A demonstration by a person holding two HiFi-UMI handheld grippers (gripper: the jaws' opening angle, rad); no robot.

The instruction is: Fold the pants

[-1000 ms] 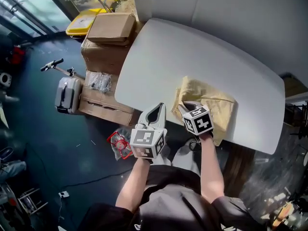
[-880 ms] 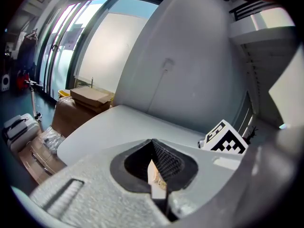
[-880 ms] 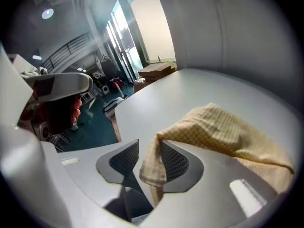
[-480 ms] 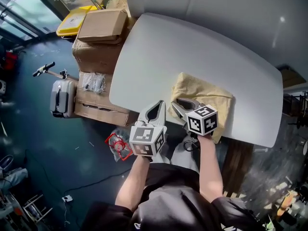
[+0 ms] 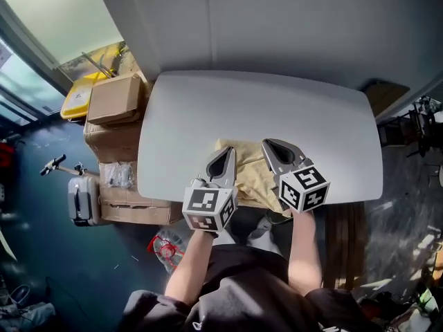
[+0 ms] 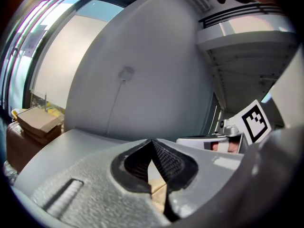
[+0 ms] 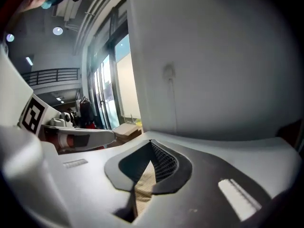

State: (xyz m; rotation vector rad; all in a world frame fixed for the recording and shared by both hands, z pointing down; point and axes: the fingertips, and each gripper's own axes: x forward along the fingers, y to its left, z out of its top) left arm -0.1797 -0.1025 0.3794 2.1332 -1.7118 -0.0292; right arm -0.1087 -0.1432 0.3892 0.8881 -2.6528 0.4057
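The tan pants [image 5: 243,173] lie folded into a small pile at the near edge of the white table [image 5: 208,109]. My left gripper [image 5: 229,151] hovers over the pile's left part with its jaws shut, tips together and nothing held. Just right of it my right gripper [image 5: 266,144] has just closed; its tips meet, nothing between them. In the left gripper view the left gripper [image 6: 152,140] shows a strip of pants [image 6: 158,194] below, behind its tips. The right gripper [image 7: 151,141] likewise shows pants [image 7: 144,186] beneath it in its own view.
Cardboard boxes [image 5: 114,99] and a yellow bin [image 5: 76,95] stand left of the table. A grey suitcase [image 5: 82,199] and a red-marked packet [image 5: 166,247] are on the dark floor. A pale wall runs behind the table; dark racks [image 5: 415,126] stand at the right.
Both grippers rose off the near edge and now sit over the pants. The right gripper let go of the pile's near corner, opened, then shut. The head view tilted up.
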